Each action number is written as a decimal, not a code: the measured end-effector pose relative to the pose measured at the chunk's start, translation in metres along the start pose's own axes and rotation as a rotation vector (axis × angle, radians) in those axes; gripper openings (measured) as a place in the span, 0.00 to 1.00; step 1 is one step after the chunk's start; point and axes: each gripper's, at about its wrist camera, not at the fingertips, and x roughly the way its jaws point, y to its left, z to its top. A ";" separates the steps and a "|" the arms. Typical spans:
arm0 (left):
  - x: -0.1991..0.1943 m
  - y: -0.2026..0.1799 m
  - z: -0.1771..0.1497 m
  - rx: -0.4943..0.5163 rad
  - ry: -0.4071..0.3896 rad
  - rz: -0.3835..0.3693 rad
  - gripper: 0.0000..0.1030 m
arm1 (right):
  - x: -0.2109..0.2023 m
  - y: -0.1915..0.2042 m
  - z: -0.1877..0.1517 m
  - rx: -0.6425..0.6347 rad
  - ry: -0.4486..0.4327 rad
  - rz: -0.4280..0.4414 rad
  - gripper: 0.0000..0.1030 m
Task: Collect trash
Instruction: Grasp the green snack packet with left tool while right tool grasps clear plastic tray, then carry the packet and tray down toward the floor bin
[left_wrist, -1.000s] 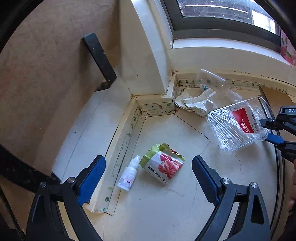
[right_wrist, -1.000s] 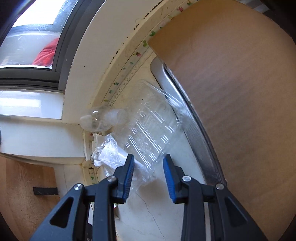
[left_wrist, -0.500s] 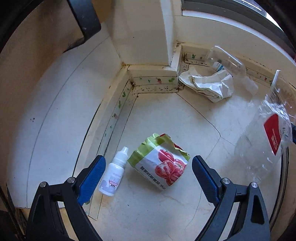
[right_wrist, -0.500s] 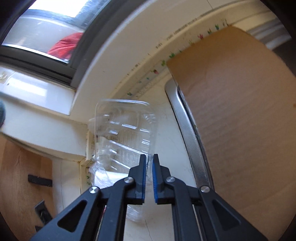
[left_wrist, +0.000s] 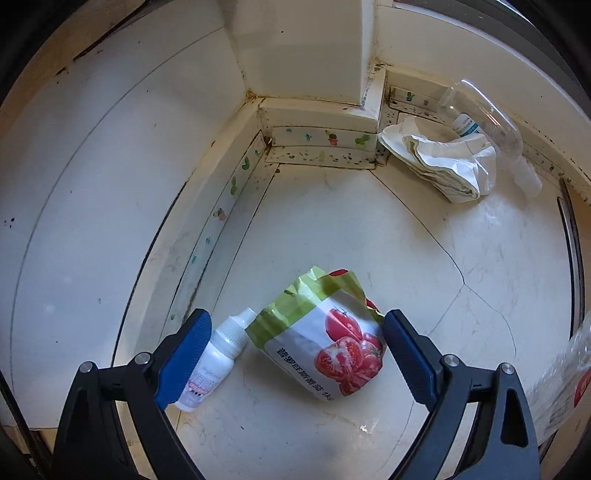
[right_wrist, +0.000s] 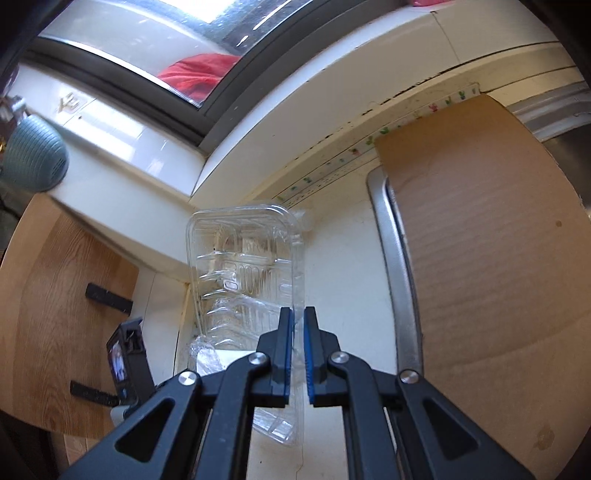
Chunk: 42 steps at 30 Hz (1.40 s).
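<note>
My right gripper (right_wrist: 298, 332) is shut on the rim of a clear plastic clamshell container (right_wrist: 243, 258) and holds it up off the counter; its blurred edge shows at the right of the left wrist view (left_wrist: 561, 380). My left gripper (left_wrist: 295, 354) is open, low over the counter, with a green and white tomato pouch (left_wrist: 325, 336) and a small white dropper bottle (left_wrist: 214, 362) between its fingers. Crumpled white paper (left_wrist: 439, 162) and a clear plastic bottle (left_wrist: 484, 114) lie in the far corner.
A brown cardboard sheet (right_wrist: 491, 266) stands at the right over a metal sink rim (right_wrist: 395, 266). The counter (left_wrist: 369, 229) ends at a tiled wall and a window sill (right_wrist: 122, 136). A wooden panel (right_wrist: 66, 302) is at the left.
My right gripper closed on the clamshell and lifted it off the counter. My left gripper moved forward and down over the pouch and dropper bottle, still open.
</note>
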 end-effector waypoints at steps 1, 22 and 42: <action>0.001 0.001 0.000 -0.010 0.001 -0.008 0.91 | 0.000 0.001 -0.001 -0.007 0.005 0.003 0.05; 0.003 0.023 -0.030 -0.150 -0.031 -0.095 0.60 | -0.007 0.001 -0.017 -0.029 0.053 0.015 0.05; -0.142 -0.022 -0.114 0.029 -0.197 -0.242 0.07 | -0.087 0.021 -0.058 -0.073 -0.054 0.014 0.05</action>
